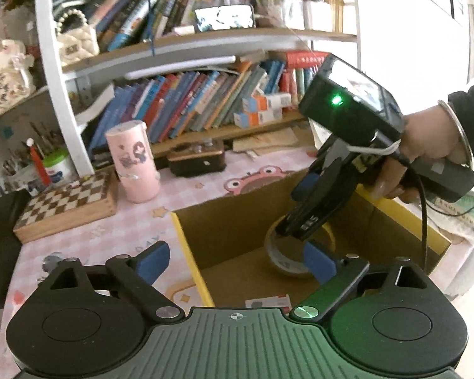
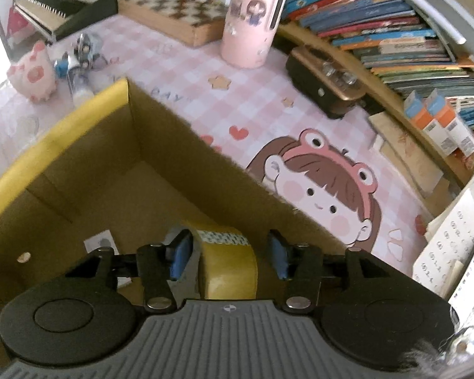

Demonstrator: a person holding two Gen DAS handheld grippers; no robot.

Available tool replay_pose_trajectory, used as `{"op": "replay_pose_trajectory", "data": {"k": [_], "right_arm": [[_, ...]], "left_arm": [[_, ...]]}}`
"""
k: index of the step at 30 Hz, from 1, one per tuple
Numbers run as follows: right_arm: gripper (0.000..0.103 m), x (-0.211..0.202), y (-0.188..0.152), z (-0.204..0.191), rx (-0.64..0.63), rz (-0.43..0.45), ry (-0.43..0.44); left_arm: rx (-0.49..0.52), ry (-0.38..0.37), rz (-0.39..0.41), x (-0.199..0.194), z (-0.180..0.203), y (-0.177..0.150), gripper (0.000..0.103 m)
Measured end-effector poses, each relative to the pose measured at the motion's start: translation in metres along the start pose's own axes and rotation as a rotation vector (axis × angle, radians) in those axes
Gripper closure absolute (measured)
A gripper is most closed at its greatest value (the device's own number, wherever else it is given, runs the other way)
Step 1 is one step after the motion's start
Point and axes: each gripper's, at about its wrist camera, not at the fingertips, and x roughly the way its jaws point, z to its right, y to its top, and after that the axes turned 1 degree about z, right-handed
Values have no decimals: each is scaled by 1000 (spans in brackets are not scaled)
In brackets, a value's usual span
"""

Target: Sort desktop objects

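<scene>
A yellow tape roll [image 2: 227, 265] stands on edge inside the open cardboard box [image 2: 79, 126] with a yellow rim. My right gripper [image 2: 229, 254] is low in the box with its blue pads either side of the roll; the left pad is near it, the right pad stands apart, so the jaws are open. In the left wrist view the right gripper [image 1: 292, 230] reaches down onto the tape roll [image 1: 281, 252] in the box [image 1: 186, 246]. My left gripper [image 1: 235, 263] is open and empty above the box's near left wall.
A pink cylinder [image 1: 134, 161], a wooden chessboard box [image 1: 66, 205] and a dark brown case [image 1: 197, 158] stand on the pink checked mat before the bookshelf. A pig toy [image 2: 31, 72] and small items lie left of the box. A card [image 1: 267, 301] lies on the box floor.
</scene>
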Motion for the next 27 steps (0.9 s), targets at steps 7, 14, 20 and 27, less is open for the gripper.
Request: {"op": "replay_pose_trajectory", "data": {"k": [7,14,20,27], "right_arm": [[50,-43,-10,5,90,101,-59],[49,-93,-34,-1,228,223,-121],[47,-136,-64,-20,354,326,-204],[44,-175,-107,-51,492,393,-329]], "left_arm": [[-18,10,51,-21,-8,-4,6],[-39,13,92,-43,-20,-14,5],[-86,12,113,-63,-35,-28,5],[-116,15,166,-87,-52,-49,4]]}}
